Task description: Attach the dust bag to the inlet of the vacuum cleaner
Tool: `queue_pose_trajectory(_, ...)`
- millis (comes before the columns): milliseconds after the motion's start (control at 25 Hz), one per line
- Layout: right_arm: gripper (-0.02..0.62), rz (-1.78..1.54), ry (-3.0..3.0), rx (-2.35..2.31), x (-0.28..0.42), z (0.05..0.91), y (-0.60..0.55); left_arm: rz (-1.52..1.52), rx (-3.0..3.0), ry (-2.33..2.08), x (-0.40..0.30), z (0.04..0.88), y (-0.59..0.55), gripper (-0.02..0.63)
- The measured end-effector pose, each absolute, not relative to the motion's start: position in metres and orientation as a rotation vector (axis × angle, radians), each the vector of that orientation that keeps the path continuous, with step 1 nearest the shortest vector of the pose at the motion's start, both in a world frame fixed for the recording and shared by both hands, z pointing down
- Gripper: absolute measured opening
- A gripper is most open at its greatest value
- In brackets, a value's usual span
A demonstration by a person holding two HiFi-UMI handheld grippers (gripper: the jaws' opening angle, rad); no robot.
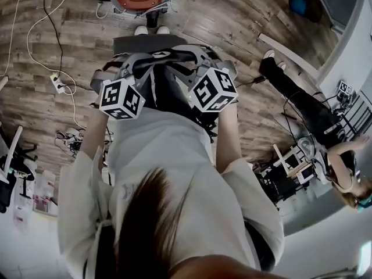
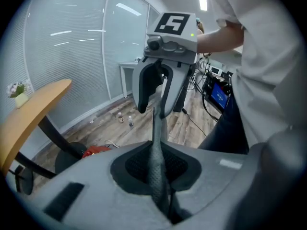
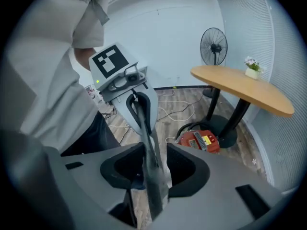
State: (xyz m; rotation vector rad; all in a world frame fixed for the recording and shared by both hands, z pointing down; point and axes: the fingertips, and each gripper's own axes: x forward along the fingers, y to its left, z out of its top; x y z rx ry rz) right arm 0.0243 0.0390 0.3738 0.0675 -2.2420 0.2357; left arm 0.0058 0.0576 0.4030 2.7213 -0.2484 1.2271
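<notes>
Hanging well apart from the red vacuum cleaner [image 3: 199,141] on the floor [image 1: 232,28], the dust bag [image 2: 155,128] is pinched by the left claw [image 2: 154,152], the right claw [image 3: 153,150] spread around it; attaching is not yet done.

- Hand-held grippers: two, the left hand-held gripper [image 2: 156,152] and the right hand-held gripper [image 3: 156,150].
- Marker cubes [image 1: 121,97] [image 1: 214,90]: two, one on each gripper.
- Dust bag [image 2: 158,128]: one.
- Vacuum [image 3: 200,141]: one.
- Table [image 3: 240,87]: one.
- Plant [image 3: 252,68]: one, on the table.
- Fan [image 3: 213,44]: one.
- Bottles [image 2: 120,115] [image 2: 130,123]: two, on the floor.
- People: two, the wearer [image 1: 174,202] and a second person [image 1: 302,106].
- White shoe toes [image 1: 141,31] [image 1: 163,30] by the vacuum: two.
- Power strip [image 1: 58,85]: one.
- Cables [image 1: 35,28]: several, too tangled to count.
</notes>
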Motion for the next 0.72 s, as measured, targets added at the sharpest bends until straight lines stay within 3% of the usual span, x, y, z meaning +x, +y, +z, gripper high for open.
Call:
queue_pose_trajectory(120,0.15,0.221,-2.109,-0.036,0.034,0.415,0.05,1.22,2.714,-0.222,0.007,0.43,0.056,0.037)
queue_pose_trajectory(240,0.073,0.128,-2.068,-0.046,0.039,0.446,0.05,1.204,2.692,-0.216,0.007,0.453,0.058,0.037)
queue_pose_trajectory(360,0.05,0.092,-2.061,-0.053,0.038,0.471,0.052,1.214,2.659,-0.216,0.005,0.478,0.061,0.037)
queue_pose_trajectory(720,0.034,0.119,-2.052,-0.091,0.025,0.556,0.057,1.27,2.532,-0.274,-0.008,0.568,0.065,0.041)
